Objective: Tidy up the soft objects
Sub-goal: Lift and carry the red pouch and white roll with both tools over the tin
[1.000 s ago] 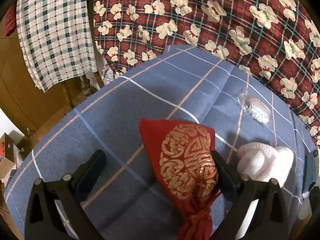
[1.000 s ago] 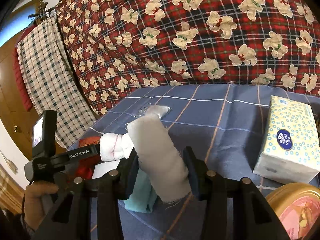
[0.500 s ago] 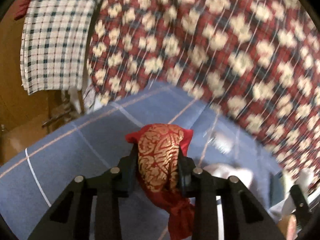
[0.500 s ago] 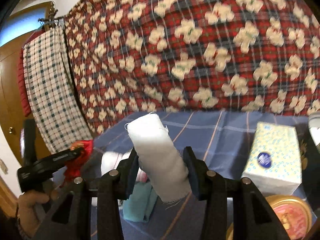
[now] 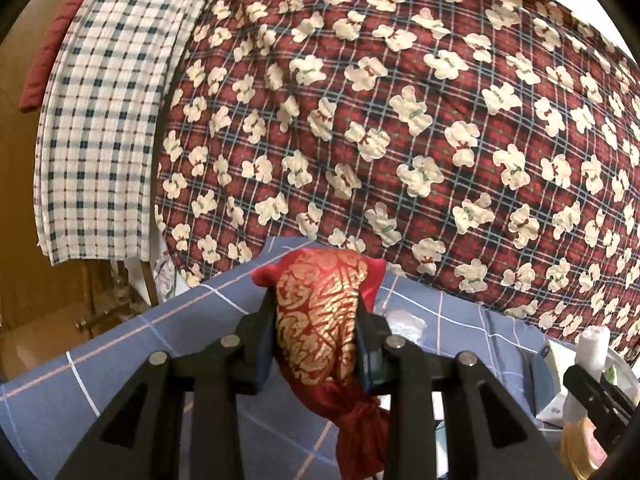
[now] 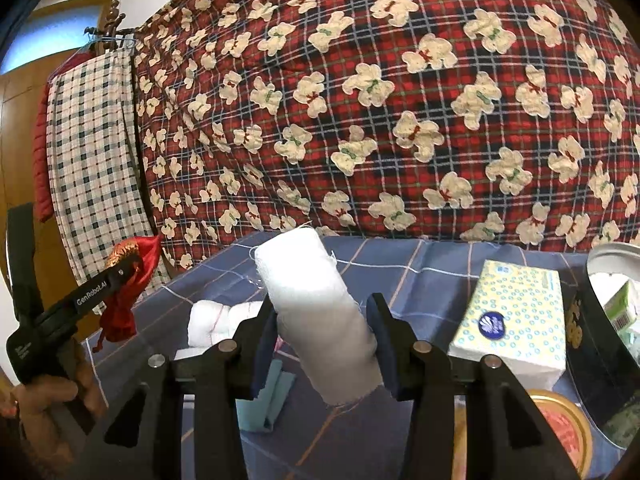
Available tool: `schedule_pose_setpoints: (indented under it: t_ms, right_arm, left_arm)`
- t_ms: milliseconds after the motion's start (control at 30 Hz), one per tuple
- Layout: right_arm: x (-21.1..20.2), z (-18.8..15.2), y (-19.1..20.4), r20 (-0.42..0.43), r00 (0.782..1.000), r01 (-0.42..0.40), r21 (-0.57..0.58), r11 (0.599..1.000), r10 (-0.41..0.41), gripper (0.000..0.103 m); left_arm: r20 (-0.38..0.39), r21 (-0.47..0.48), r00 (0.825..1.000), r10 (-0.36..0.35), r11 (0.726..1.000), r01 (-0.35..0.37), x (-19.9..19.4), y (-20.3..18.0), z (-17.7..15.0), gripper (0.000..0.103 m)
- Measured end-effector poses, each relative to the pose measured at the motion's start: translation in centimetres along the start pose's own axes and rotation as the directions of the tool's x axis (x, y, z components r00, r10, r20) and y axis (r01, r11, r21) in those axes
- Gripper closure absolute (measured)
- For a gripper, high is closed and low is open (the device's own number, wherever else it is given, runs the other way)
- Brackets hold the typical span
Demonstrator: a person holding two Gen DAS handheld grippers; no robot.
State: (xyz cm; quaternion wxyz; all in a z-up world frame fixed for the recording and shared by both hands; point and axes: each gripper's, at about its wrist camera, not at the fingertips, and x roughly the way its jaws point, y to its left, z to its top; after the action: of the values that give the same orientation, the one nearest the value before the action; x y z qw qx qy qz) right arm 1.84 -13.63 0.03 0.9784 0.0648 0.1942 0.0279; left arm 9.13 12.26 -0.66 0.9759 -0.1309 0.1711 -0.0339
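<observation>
Nearest us, our left gripper (image 5: 316,340) has its fingers pressed in on a red drawstring pouch with gold brocade (image 5: 320,324), held up off the blue checked tablecloth (image 5: 120,356). Our right gripper (image 6: 322,340) is likewise clamped on a white roll of cloth (image 6: 316,308), raised above that tablecloth. On the tablecloth just below the roll lies a folded teal cloth (image 6: 266,400); beyond it to the left sits a white knotted towel (image 6: 224,318), and to the right a tissue pack (image 6: 516,320). Behind the tablecloth's far edge rises a red plaid quilt with cream bears (image 6: 400,100).
</observation>
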Motion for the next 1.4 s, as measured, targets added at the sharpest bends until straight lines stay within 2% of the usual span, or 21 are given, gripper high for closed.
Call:
schedule_pose_setpoints:
  t_ms: [400, 733, 1033, 1400]
  right_arm:
    - [-0.8, -0.4, -1.0, -0.006, 1.000, -0.002, 0.012, 1.000, 0.002, 0.056]
    - [-1.3, -0.8, 0.2, 0.010, 0.999, -0.036, -0.034, 0.999, 0.036, 0.056]
    - [-1.7, -1.0, 0.7, 0.015, 0.999, -0.037, -0.068, 0.997, 0.038, 0.056]
    - [-3.9, -1.7, 0.4, 0.056, 0.998, -0.003, -0.140, 0.990, 0.011, 0.056]
  left_arm:
    - [0.036, 0.074, 0.999, 0.009, 0.997, -0.012, -1.4, -2.1, -0.6, 0.071]
    - [0.062, 0.067, 0.998, 0.029, 0.997, -0.033, -2.3, -2.1, -0.8, 0.071]
    - [0.061, 0.071, 0.998, 0.018, 0.997, -0.022, -3.6, -3.0, -1.4, 0.071]
    - [0.067, 0.087, 0.998, -0.013, 0.996, 0.007, -5.8, -5.1, -2.6, 0.071]
